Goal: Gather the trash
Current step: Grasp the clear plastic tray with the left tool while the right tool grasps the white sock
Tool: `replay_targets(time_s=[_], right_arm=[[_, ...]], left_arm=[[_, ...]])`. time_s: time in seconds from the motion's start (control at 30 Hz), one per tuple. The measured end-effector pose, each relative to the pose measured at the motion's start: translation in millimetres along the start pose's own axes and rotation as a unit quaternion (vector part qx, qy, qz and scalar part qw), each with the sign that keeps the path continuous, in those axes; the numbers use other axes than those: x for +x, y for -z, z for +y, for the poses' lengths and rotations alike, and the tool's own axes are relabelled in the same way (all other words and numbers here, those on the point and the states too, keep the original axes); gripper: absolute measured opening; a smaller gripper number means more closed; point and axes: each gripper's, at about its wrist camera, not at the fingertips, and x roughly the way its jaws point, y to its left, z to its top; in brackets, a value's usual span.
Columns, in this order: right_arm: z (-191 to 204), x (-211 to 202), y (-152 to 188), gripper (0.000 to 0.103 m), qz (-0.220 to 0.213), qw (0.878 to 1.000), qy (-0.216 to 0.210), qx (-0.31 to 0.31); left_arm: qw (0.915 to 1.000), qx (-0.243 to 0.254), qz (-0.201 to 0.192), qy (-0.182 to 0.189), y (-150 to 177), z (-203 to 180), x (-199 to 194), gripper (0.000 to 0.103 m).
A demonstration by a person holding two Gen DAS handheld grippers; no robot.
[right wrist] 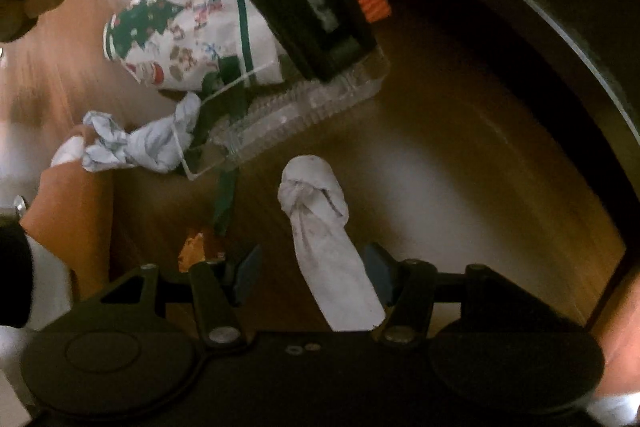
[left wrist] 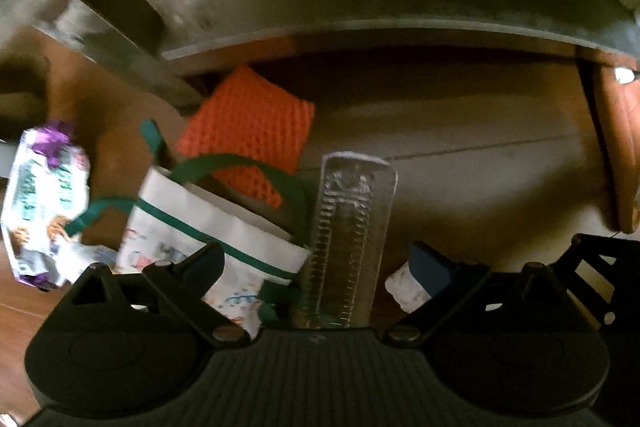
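**Both grippers low over the wooden floor, trash between their fingers**

Closest to the right wrist camera, the right gripper (right wrist: 312,273) stands moderately wide, its blue pads on either side of a knotted white cloth bundle (right wrist: 320,223) that rises between them; the right pad looks to be against it, the left pad apart, so whether it is truly gripped I cannot tell. Just left of it, a scrap of orange wrapper (right wrist: 192,247) lies on the brown wooden floor (right wrist: 460,187). Further out lies a crumpled pale blue-white paper wad (right wrist: 132,143).

From the left wrist camera, the left gripper (left wrist: 320,263) stands wide, with a clear ridged plastic tray (left wrist: 352,227) upright between its fingers; contact with the pads is not visible. Beside the tray sits a white printed gift bag with green ribbon handles (left wrist: 208,223). Beyond it lies an orange foam net sleeve (left wrist: 252,131), and off left a purple-and-white printed packet (left wrist: 44,195). Farthest away runs a grey furniture edge (left wrist: 360,27).
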Motion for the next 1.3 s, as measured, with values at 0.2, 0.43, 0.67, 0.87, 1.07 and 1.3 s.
replay_targets(time_s=[0.2,0.43,0.67,0.87,1.07,1.3], right_arm=[[9,20,-4,0.057,-0.001,0.999,0.010,-0.052],[18,38,-13,0.057,-0.002,0.998,0.007,-0.069],[10,50,-20,0.055,0.000,0.998,0.006,-0.064],[7,49,-23,0.018,-0.004,0.998,0.010,-0.059],[7,45,-21,0.009,-0.006,0.998,0.021,-0.058],[-2,22,-16,0.008,-0.016,0.999,0.041,-0.026]], left_arm=[[0.9999,0.002,0.012,0.000,-1,-7,26,0.099],[0.9999,0.008,0.014,-0.003,-1,-12,45,0.098],[0.9997,-0.003,0.023,0.003,-2,-13,58,0.070],[0.9991,-0.019,0.028,0.024,-2,-6,61,0.045],[0.9984,-0.033,0.035,0.029,-2,1,58,0.039],[0.9968,-0.059,0.038,0.039,-4,10,33,0.039]])
